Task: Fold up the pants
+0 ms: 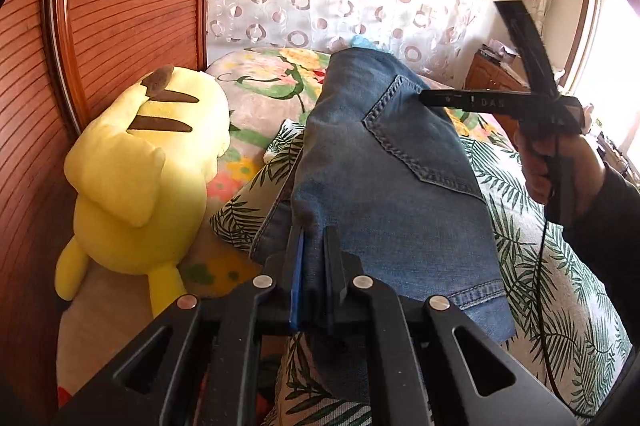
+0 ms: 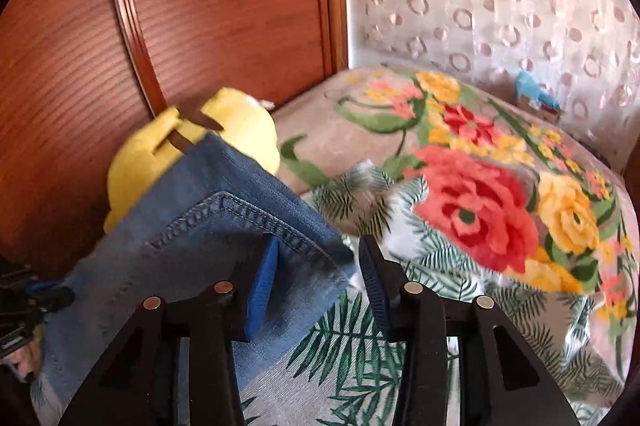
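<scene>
Two close wrist views angled down, sharing pants [image 1: 384, 161], bed [image 2: 500, 226]

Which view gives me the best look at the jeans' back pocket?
Left wrist view: the back pocket lies fully visible on the jeans, stitching clear. The right wrist view shows only one stitched pocket corner, partly behind the right gripper.

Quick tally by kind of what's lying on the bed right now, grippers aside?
Blue denim jeans: 1
Yellow plush toy: 1
Floral blanket: 1
Palm-leaf print sheet: 1
Small blue object by the curtain, too small to identify: 1
Total: 5
</scene>
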`<state>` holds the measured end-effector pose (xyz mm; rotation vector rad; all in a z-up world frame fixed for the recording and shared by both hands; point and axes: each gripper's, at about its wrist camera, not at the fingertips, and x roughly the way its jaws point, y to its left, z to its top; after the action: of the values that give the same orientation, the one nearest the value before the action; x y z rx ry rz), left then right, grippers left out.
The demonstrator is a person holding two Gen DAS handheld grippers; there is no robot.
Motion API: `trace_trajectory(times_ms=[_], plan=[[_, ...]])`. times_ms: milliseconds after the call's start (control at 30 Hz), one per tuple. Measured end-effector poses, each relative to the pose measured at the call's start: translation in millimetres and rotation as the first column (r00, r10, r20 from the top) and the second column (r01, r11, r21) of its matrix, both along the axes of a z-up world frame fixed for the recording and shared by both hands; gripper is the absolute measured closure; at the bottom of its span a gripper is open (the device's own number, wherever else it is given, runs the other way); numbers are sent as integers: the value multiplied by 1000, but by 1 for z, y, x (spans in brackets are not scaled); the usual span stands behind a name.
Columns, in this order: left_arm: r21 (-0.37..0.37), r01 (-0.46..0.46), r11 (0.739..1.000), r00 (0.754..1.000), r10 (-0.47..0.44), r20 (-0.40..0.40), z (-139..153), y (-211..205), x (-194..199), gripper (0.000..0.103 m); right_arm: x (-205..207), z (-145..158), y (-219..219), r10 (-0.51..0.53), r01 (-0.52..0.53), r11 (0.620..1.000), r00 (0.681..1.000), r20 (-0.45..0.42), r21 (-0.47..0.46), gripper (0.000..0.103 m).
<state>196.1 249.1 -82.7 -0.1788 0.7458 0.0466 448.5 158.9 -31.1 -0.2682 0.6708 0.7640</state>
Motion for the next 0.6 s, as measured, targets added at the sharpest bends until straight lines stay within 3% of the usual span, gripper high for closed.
trace_trajectory(times_ms=[200,433,600], plan=[[39,-12,999,1000,11,22,16,-7,-6,93,-22,17,-9,-28,26,998,999,34,55,60],[89,-24,996,999,20,48,36,-24,-17,92,-81,36,-41,-16,8,995,997,80,97,60],[100,-20,995,997,12,82,53,-35,-31,71,-122,43,-76,-38,26,991,995,91,130,60]])
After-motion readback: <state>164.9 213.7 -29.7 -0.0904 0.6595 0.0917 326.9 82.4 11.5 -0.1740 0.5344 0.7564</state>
